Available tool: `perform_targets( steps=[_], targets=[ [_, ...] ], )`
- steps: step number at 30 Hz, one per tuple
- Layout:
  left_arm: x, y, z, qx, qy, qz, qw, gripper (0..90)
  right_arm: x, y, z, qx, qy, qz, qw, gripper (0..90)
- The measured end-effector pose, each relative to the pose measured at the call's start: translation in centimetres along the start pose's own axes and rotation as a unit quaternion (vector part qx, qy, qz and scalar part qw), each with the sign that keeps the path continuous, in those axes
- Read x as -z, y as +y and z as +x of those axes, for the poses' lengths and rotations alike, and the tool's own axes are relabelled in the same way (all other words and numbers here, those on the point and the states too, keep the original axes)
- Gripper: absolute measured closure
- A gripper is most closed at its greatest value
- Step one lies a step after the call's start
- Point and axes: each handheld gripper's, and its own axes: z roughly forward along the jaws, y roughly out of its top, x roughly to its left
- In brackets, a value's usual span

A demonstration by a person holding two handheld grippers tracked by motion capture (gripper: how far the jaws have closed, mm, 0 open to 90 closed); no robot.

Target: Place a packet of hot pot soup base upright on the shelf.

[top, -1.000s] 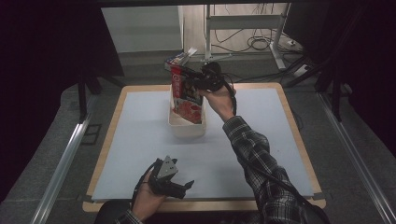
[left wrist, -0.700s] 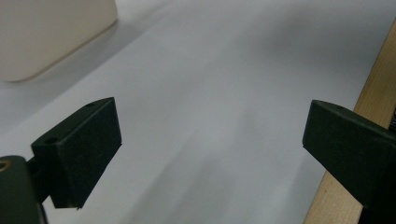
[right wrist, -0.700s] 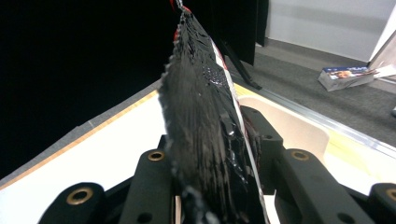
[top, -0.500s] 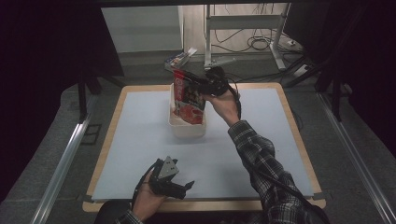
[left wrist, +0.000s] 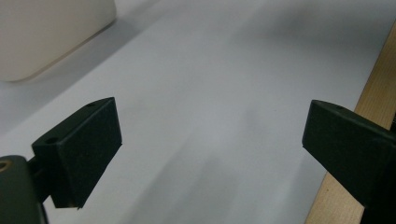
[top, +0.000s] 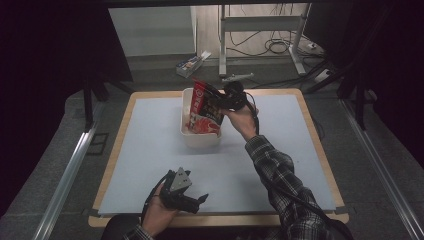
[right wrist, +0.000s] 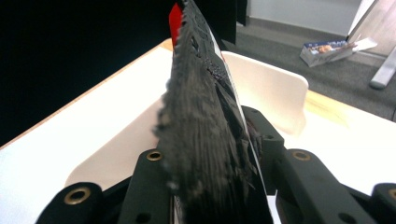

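Item: red snack bag [top: 204, 110], clamped upright at one edge by the right gripper [top: 220, 102], lower end inside the white tub [top: 200, 140]. Judged light, crinkly, crushable; best taken by the seam. Left gripper [top: 192, 200] wide, unladen, on the counter [top: 150, 150].

red snack bag [top: 204, 111] stands tilted, its bottom inside the white tub [top: 196, 140].

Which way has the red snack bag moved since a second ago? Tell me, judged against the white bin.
Yes. The red snack bag, clamped in the right hand-held gripper, has come down into the white bin; earlier its lower end sat higher against the bin.
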Motion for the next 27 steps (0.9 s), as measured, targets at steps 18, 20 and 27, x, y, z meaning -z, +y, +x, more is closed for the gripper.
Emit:
perform_targets(
  steps=[18,20,27],
  targets=[
    [-0.1,-0.1,0.1,0.003,0.001,0.002,1.0,4.4,1.3,0.2,-0.6,0.038,-0.009,0.029,0.9988,26.4],
    [-0.1,-0.1,0.1,0.002,0.001,0.004,1.0,4.3,1.7,0.0,-0.6,0.043,-0.006,0.033,0.9985,21.2],
    [-0.1,-0.2,0.2,0.001,0.003,0.003,1.0,4.3,3.8,-1.9,-0.4,0.068,0.009,0.047,0.9965,9.9]
  ],
)
